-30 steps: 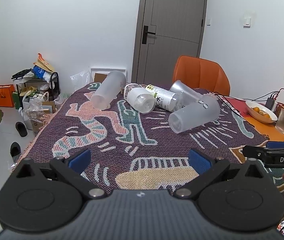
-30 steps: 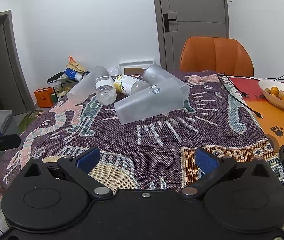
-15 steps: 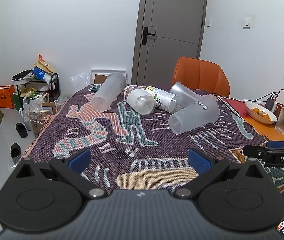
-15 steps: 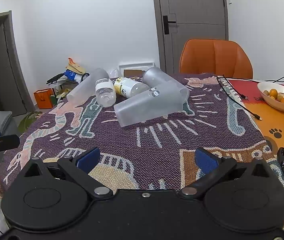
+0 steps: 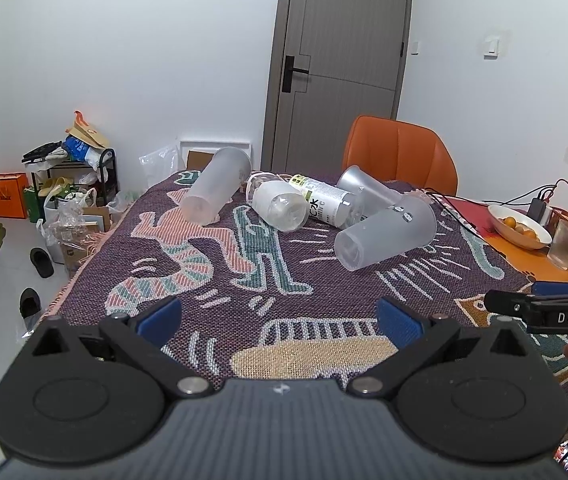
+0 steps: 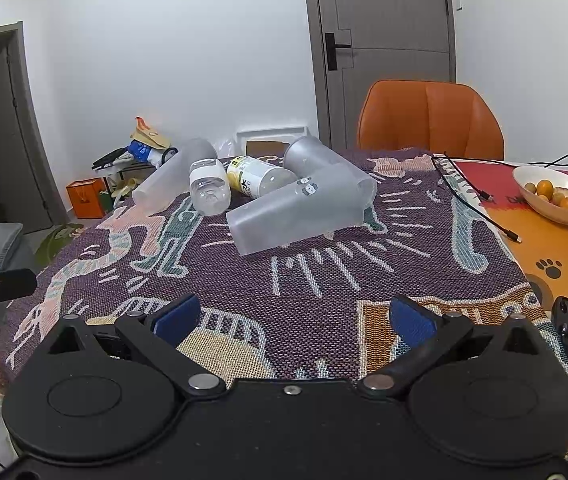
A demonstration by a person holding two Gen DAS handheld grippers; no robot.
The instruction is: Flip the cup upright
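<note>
Both grippers [image 5: 278,318] [image 6: 291,318] slightly nearer toppled cup [image 6: 299,214]

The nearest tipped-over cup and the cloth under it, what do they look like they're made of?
Nearest cup: probably frosted translucent plastic, since the cloth pattern shows only dimly through its matte wall. Cloth: a woven textile, likely cotton or a blend, with a coarse visible weave.
</note>
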